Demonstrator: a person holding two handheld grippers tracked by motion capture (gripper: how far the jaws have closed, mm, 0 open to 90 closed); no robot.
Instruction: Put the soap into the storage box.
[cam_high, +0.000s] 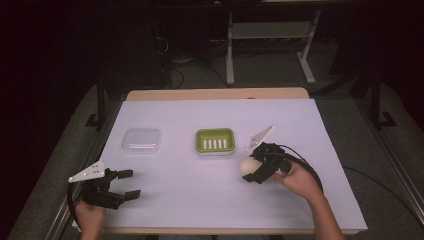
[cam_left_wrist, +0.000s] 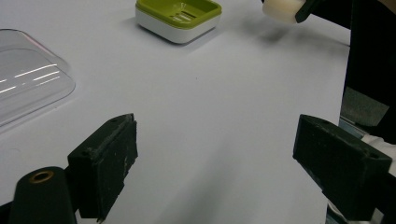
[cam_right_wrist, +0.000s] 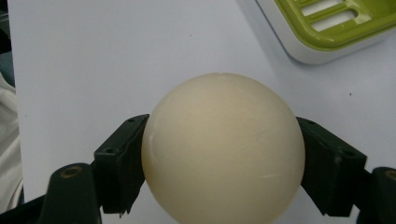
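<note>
We count one smooth cream-white rounded soap bar (cam_right_wrist: 223, 149), one green slotted soap dish with a white base (cam_high: 215, 140) and one clear plastic lid (cam_high: 141, 140), plus two hand-held grippers. They share a counter (cam_high: 210, 195) covered by a pale lilac-white sheet, with a strip of bare wood showing along its far edge. The room beyond is dark; we make out white metal frame legs (cam_high: 270, 45) on the grey floor past the far edge and cables trailing in the shadow.

The dish sits in the middle of the counter, and we see nothing in it beyond its row of slots. The clear lid lies to its left, well apart from it, flat on the sheet with nothing under or on it that we can see.

Our right gripper (cam_high: 255, 170) is near and just right of the dish, lifted a little off the sheet. Its jaws are closed against both sides of the soap bar, which bulges out between them. The bar is beside the dish, not in it.

Our left gripper (cam_high: 127, 184) is at the near left corner, near the lid's side of the counter, jaws spread wide with only bare sheet between them.
</note>
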